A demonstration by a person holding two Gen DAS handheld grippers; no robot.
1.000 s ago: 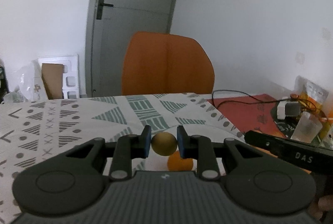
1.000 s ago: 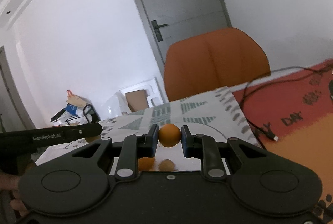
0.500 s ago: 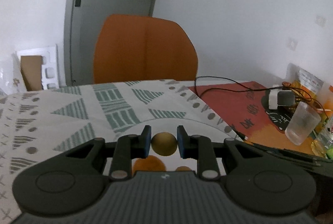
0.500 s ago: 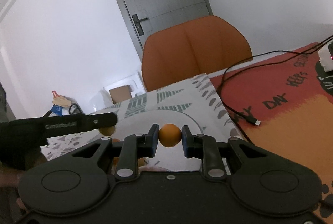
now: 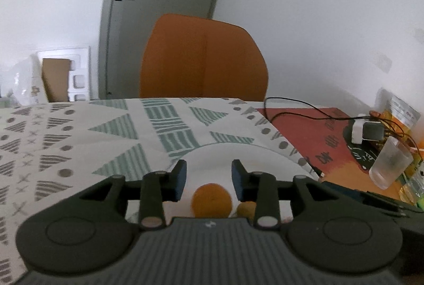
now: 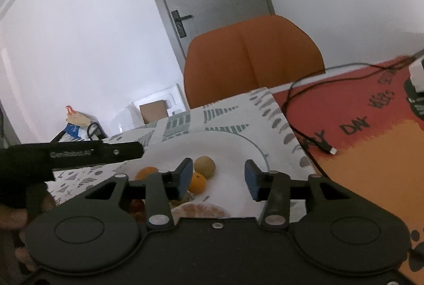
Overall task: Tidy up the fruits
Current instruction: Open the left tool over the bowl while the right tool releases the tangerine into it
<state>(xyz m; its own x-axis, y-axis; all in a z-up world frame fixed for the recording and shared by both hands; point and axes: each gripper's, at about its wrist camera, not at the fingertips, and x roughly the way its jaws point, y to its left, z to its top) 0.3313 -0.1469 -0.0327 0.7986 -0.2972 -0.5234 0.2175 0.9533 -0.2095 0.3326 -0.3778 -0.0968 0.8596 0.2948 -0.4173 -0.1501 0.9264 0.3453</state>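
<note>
The left gripper point(image 5: 208, 180) stood with its jaws parted and empty; they had just been opening, and nothing was between the blue pads. Below and just beyond them a small orange fruit point(image 5: 211, 201) lay on the white plate point(image 5: 265, 160), with a duller brownish-yellow fruit point(image 5: 245, 208) touching its right side, half hidden by the gripper body.

The right gripper point(image 6: 217, 179) likewise had its jaws apart and held nothing; they too had just been opening. In its view the plate point(image 6: 238, 147) carried the brownish-yellow fruit point(image 6: 204, 166), an orange one point(image 6: 197, 182) just in front of it beside the left pad, and another orange fruit point(image 6: 147, 172) further left. Some peeled citrus point(image 6: 200, 209) showed at the gripper's near edge. The left gripper reached in from the left over the plate's rim, a hand point(image 6: 16, 208) gripping its handle.

The plate sat on a patterned cloth point(image 5: 79, 142) covering the counter. To the right lay a red and orange mat point(image 6: 371, 131) with a black cable point(image 6: 302, 131) across it, and a clear plastic cup point(image 5: 389, 165) stood near the far right. An orange chair point(image 5: 204, 57) stood behind the counter, before a grey door point(image 5: 164, 7).
</note>
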